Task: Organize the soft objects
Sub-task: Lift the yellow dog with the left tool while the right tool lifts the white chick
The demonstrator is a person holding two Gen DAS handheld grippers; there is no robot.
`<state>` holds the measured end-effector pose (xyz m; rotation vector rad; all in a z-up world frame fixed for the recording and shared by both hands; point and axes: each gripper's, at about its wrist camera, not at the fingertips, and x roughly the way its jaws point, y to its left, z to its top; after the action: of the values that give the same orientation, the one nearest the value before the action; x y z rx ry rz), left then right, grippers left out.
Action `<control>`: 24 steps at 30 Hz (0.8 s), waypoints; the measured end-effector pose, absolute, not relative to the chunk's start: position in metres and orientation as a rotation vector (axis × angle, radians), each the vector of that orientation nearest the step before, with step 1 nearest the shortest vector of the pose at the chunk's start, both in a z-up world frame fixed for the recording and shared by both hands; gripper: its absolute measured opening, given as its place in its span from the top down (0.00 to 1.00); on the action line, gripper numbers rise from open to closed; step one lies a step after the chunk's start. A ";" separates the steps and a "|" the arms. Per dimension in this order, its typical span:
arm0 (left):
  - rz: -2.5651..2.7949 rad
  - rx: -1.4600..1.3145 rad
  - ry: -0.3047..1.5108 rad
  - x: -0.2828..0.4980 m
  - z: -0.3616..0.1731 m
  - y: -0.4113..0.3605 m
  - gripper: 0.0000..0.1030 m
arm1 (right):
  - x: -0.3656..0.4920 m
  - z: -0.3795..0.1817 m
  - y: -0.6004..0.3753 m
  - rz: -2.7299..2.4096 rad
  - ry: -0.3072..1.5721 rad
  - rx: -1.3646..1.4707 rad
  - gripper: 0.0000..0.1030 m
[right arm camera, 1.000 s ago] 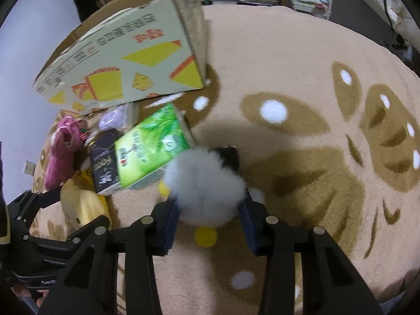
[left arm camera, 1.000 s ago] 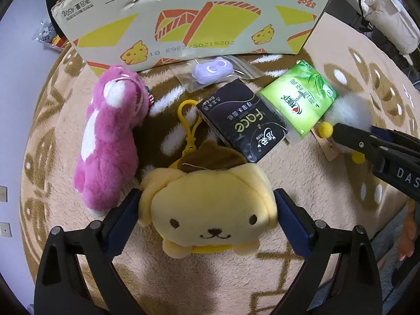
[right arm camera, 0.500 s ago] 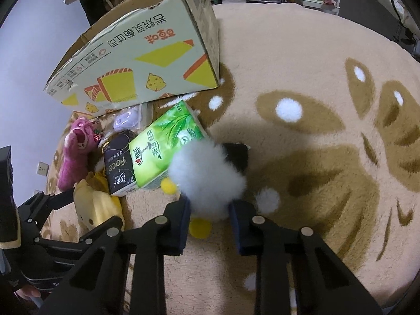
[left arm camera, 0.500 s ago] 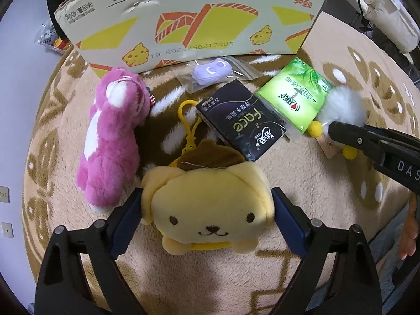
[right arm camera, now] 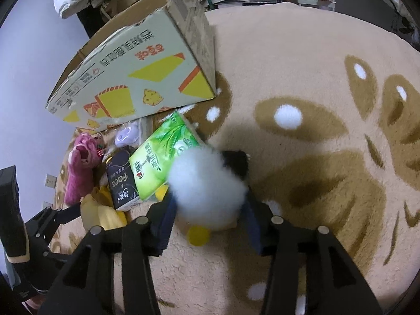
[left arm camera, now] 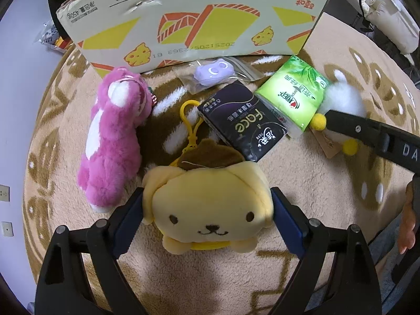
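**Between blue pads, two soft toys**

On the carpet (left arm camera: 328,210), the left gripper (left arm camera: 207,211) is clamped on the yellow dog plush (left arm camera: 207,202). Right gripper (right arm camera: 208,211), just opening, brackets the blurred white fluffy toy (right arm camera: 207,181); contact unclear, its base hidden.

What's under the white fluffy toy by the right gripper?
Under the white fluffy toy: a yellow ball, a paper tag edge and the rug. The rest is covered.
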<state>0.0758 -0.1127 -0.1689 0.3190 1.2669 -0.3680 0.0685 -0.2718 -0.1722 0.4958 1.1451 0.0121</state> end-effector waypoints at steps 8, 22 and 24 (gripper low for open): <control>-0.340 0.330 1.258 0.075 -0.167 -0.113 0.15 | 0.069 -0.164 -0.263 0.005 1.108 0.446 0.50; -0.339 0.321 1.236 0.073 -0.159 -0.105 0.16 | 0.069 -0.166 -0.270 -0.022 1.088 0.466 0.64; -0.322 0.324 1.221 0.073 -0.155 -0.102 0.16 | 0.068 -0.167 -0.272 -0.018 1.090 0.479 0.65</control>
<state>0.0728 -0.1024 -0.1547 0.3241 1.2210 -0.3215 0.0682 -0.2719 -0.1667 0.4792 1.0898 -0.0176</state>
